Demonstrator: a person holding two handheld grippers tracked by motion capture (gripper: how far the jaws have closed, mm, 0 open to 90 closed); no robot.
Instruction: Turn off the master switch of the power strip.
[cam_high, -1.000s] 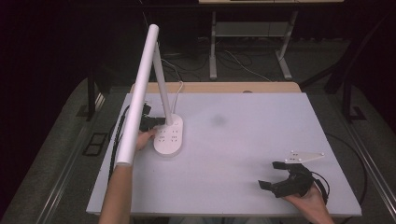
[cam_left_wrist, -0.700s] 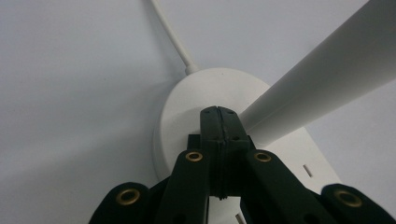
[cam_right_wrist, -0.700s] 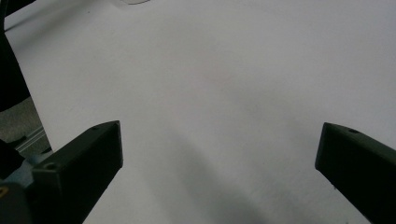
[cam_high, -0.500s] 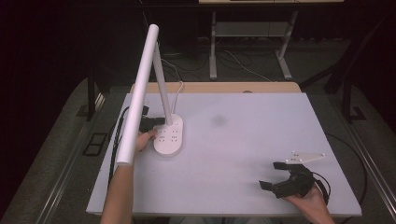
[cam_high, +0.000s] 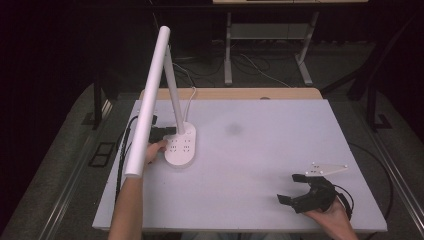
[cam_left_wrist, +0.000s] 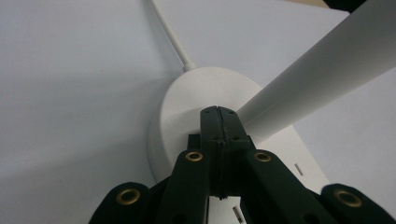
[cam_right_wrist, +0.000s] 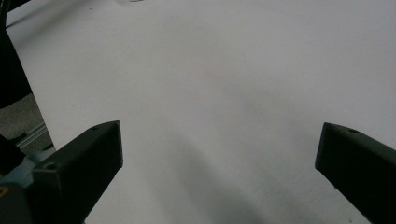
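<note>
there, in the high view, a white desk lamp (cam_high: 181, 145) stands at the left of the white table (cam_high: 260, 130), its long head reaching toward the near edge. the left gripper (cam_high: 167, 132) sits against the lamp's base, the right gripper (cam_high: 295, 187) rests well apart at the near right. in the left gripper view the jaws are pressed together, tips on the base (cam_left_wrist: 187, 102) beside the stem. in the right gripper view the jaws stand wide, holding nothing.
</note>
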